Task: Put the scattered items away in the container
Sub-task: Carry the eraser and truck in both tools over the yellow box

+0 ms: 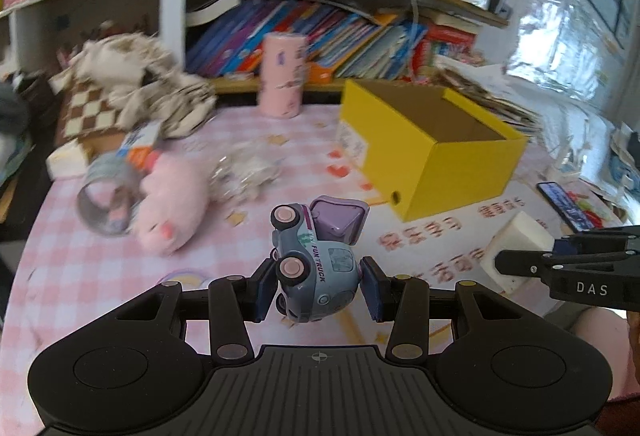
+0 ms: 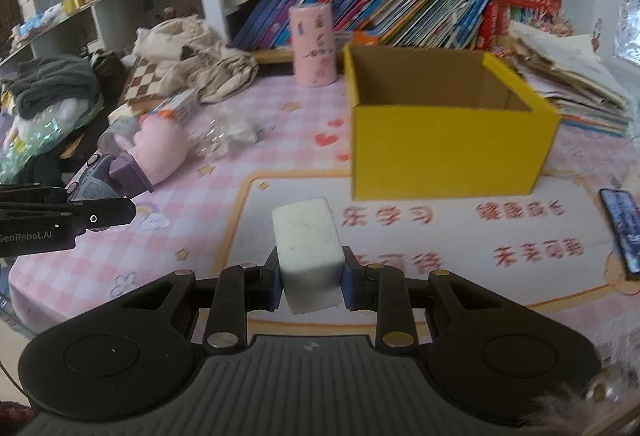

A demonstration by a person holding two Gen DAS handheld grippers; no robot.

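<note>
Both my claws loaded, box bare inside.
My left claw grips a grey-blue plastic toy truck; my right claw clamps a white foam block; the open yellow cardboard box shows only brown walls.

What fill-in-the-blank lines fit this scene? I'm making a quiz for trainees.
1. The left gripper holds a toy ____.
2. The right gripper is clamped on a white ____.
3. The open box on the table is coloured ____.
4. The plush toy lying on the tablecloth is coloured ____.

Missing words: truck; block; yellow; pink.
</note>
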